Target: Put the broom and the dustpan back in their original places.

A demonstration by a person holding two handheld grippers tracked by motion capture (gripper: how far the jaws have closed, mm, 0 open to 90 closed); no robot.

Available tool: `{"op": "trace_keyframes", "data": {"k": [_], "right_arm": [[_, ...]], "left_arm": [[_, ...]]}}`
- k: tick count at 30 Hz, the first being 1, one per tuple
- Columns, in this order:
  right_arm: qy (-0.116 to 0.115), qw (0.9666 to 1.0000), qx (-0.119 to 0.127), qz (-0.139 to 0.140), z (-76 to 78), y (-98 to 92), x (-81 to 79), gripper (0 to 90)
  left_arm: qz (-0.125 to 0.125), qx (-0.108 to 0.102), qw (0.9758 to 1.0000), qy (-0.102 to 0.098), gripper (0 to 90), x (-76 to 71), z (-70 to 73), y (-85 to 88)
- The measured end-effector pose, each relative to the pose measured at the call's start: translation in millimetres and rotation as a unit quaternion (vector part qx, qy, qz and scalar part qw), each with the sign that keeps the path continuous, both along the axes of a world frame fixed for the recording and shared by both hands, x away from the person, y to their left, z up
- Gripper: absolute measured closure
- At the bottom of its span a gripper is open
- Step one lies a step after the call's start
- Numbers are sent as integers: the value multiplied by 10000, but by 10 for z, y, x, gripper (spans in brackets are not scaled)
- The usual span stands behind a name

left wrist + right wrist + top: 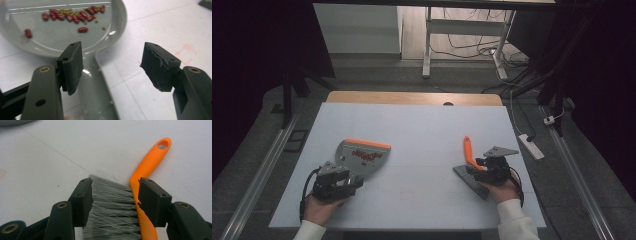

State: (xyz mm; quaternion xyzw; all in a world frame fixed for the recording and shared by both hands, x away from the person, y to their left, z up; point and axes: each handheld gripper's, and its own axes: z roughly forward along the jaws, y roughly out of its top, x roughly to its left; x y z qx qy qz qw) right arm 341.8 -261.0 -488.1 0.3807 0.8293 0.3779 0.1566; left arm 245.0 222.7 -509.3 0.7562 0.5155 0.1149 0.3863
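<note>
A grey dustpan (362, 155) with an orange front lip lies at the table's left. Red beans (70, 15) and small greenish bits sit in its pan (50, 37). My left gripper (354, 179) (116, 67) is open. The dustpan's handle (96, 85) runs under it beside one pad, and the other pad stands well clear. At the right lies a brush (468, 150) with an orange handle (150, 162) and grey bristles (112, 207). My right gripper (479, 170) (113, 200) straddles the brush head with its jaws wide, one pad at the bristle tips and one over the orange spine.
White sheeting (422, 125) covers the table, and a wooden edge (412, 97) shows at the back. A faint red mark (186, 51) is on the sheet near the left gripper. A power strip (532, 146) lies on the floor to the right. Desk legs and cables stand beyond the table.
</note>
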Motion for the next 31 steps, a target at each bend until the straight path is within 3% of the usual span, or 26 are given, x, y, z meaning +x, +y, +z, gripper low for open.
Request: {"op": "trace_keyframes", "data": {"k": [6, 12, 23, 31], "right_arm": [[-141, 9996, 79, 247, 8, 18, -65, 451], [-253, 9985, 78, 486, 9, 29, -141, 451], [-370, 9966, 56, 740, -14, 10, -234, 451], [-433, 9961, 7, 770, -17, 19, -238, 450]], "left_arm": [[-466, 13, 9989, -34, 363, 35, -24, -84], [-760, -18, 9971, 12, 370, 78, -43, -162], [-853, -50, 9963, 63, 370, 91, -60, -186], [-888, -89, 9960, 74, 370, 92, -63, -182]]}}
